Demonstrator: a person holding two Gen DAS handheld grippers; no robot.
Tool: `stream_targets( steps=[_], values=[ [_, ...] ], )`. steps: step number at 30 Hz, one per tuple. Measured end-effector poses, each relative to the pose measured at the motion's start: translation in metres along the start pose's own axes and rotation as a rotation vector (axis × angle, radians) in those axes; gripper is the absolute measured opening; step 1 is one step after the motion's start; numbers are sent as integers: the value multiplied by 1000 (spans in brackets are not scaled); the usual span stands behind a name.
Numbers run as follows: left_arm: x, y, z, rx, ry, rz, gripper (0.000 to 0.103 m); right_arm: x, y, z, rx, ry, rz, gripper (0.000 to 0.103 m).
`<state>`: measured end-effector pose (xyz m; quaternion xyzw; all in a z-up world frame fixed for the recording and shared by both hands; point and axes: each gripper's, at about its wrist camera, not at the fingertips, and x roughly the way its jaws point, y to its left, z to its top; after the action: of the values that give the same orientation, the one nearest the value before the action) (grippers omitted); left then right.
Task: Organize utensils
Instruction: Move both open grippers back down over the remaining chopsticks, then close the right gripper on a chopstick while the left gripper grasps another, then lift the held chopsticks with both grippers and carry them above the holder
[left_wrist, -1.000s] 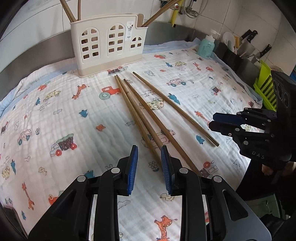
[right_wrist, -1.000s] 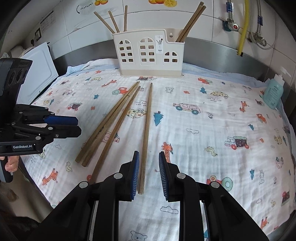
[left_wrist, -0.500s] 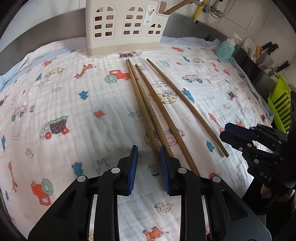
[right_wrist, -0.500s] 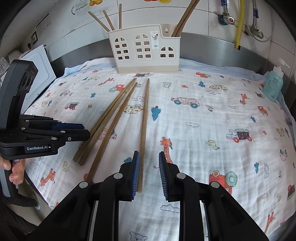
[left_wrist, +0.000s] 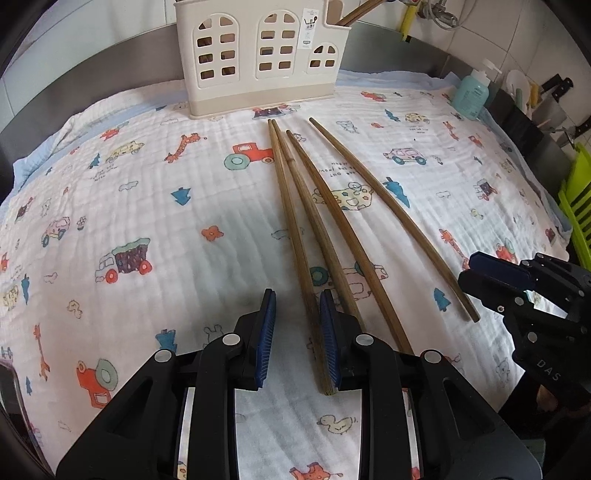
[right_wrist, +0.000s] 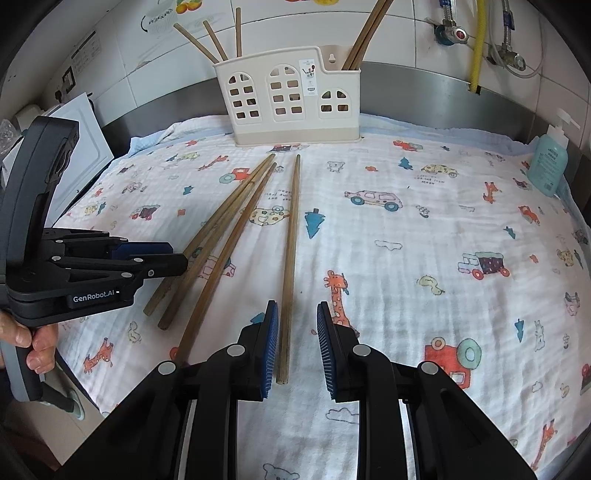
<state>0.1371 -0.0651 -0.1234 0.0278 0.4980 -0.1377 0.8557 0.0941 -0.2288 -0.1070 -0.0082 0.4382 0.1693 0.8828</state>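
Observation:
Several long wooden chopsticks (left_wrist: 325, 221) lie on a cartoon-print cloth (left_wrist: 129, 206) in front of a cream utensil holder (left_wrist: 258, 55) with more chopsticks in it. My left gripper (left_wrist: 297, 339) is open, low over the near ends of the left chopsticks; the leftmost chopstick (left_wrist: 295, 240) ends between its fingers. My right gripper (right_wrist: 297, 347) is open around the near end of the separate right chopstick (right_wrist: 290, 251). The holder (right_wrist: 288, 96) stands at the back in the right wrist view. Each gripper shows in the other's view: right gripper (left_wrist: 517, 291), left gripper (right_wrist: 147, 258).
A teal soap bottle (right_wrist: 550, 162) stands at the cloth's back right. A steel backsplash (right_wrist: 424, 88) and tiled wall lie behind the holder. A green rack (left_wrist: 576, 206) and knives sit beyond the right edge. A white appliance (right_wrist: 74, 147) stands at the left.
Both grippers have moved forward and lower onto the chopsticks' near ends. The left gripper now has the leftmost chopstick between its fingers; the right gripper has opened slightly wider around its chopstick.

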Motion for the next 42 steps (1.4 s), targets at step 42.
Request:
stream_targets(
  steps=[42],
  values=[
    [-20,15,-2,-15,-106,-28,7,-35,8,22,-55,-109,-25,7]
  ],
)
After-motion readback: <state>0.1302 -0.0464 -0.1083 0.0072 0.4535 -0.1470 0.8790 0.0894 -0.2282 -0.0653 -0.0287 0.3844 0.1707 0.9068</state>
